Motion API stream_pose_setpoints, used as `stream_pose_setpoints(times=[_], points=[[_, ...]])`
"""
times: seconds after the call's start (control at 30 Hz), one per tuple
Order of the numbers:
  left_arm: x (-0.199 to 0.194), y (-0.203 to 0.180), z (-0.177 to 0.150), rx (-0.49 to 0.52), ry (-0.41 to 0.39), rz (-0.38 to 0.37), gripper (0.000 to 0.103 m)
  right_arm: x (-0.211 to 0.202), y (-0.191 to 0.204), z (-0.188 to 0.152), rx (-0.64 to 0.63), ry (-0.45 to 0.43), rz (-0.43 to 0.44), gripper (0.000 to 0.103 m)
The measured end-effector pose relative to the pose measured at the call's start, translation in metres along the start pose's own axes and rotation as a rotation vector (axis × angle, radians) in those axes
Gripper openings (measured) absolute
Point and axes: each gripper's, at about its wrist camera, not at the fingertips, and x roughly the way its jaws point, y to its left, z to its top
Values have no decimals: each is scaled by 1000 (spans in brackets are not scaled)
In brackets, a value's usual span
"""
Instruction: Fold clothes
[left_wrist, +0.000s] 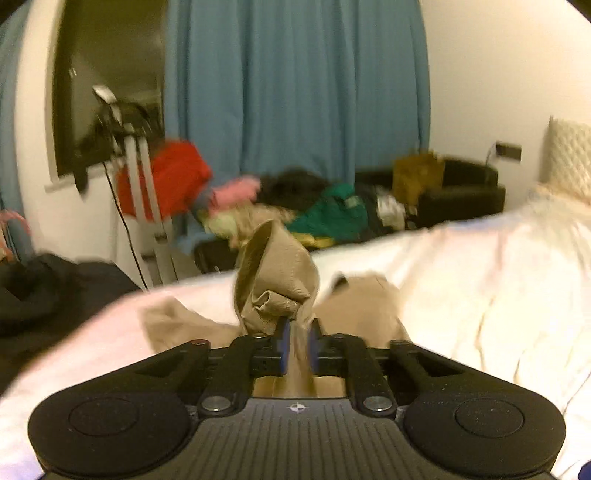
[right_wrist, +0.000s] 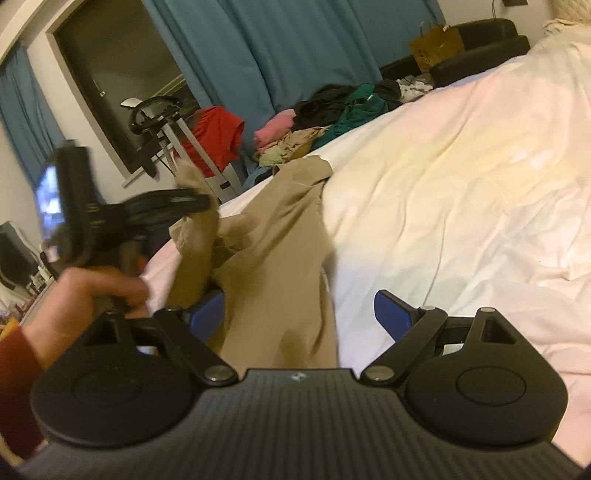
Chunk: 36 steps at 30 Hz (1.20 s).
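Left tool (left_wrist: 298, 341) pinches tan trousers (left_wrist: 275, 291) (right tool (right_wrist: 299, 314) spread wide)

A pair of trousers (right_wrist: 280, 236) lies stretched along the bed (right_wrist: 461, 177), near its left edge. The left claw (left_wrist: 299, 343) holds one bunched end of the trousers lifted above the bed, with the rest lying in front of it. The right claw (right_wrist: 299, 314) sits over the near end of the trousers, with the left claw ahead and to its left. Beyond the bed's far side lies a pile of clothes (right_wrist: 325, 122). Behind the pile hangs a curtain (right_wrist: 280, 48), and to the pile's right stands a paper bag (right_wrist: 436, 46).
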Motion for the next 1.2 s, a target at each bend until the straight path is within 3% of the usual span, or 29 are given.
stream_pose_setpoints(times=[0.03,0.07,0.27,0.57,0.67,0.87,0.93,1.07,1.2], points=[[3,-2,-3,-21,10,0,55,2,0,-1,-6,0,0,89],[3,-2,-7,-44,13,5,65,4,0,-1,-12,1,-1,89],[-53,43,-25,-167,28,-40,77,7,5,-2,-45,1,53,89],[-261,96,-88,-240,16,63,81,-19,28,-15,-158,6,119,89],[-309,105,-108,-249,-17,91,82,-36,44,-29,-209,55,183,89],[-342,120,-132,-284,27,52,82,-74,103,-70,-395,194,369,87],[-346,126,-139,-292,31,37,82,-78,125,-90,-456,245,401,75],[-343,142,-145,-314,41,51,82,-75,162,-143,-537,414,471,75],[-344,161,-150,-365,37,61,82,-76,196,-180,-702,452,502,74]])
